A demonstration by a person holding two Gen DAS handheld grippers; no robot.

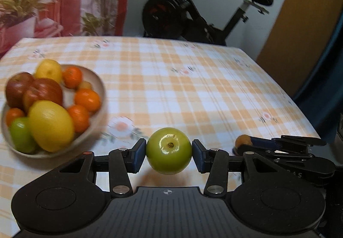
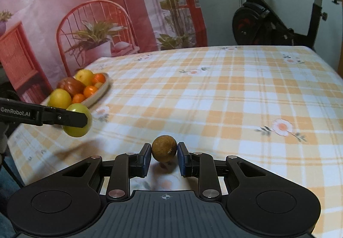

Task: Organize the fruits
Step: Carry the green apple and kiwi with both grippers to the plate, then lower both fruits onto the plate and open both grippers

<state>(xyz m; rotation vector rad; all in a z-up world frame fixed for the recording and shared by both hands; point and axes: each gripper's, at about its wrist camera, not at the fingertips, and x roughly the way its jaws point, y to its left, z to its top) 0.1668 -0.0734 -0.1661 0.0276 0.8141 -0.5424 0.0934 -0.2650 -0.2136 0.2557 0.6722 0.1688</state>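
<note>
Left gripper [image 2: 85, 120] arm reads "GenRobot.AI"

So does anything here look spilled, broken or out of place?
Nothing stands out. The bowl sits upright with its fruit inside. The left gripper holds a green fruit and the right gripper a small brown fruit, both above the tablecloth.

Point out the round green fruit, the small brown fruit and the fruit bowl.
Round green fruit [image 1: 169, 150], left wrist view, stem end.
Small brown fruit [image 2: 164, 148], right wrist view, front face.
Pale ceramic fruit bowl [image 1: 99, 81], left wrist view, right rim.
</note>
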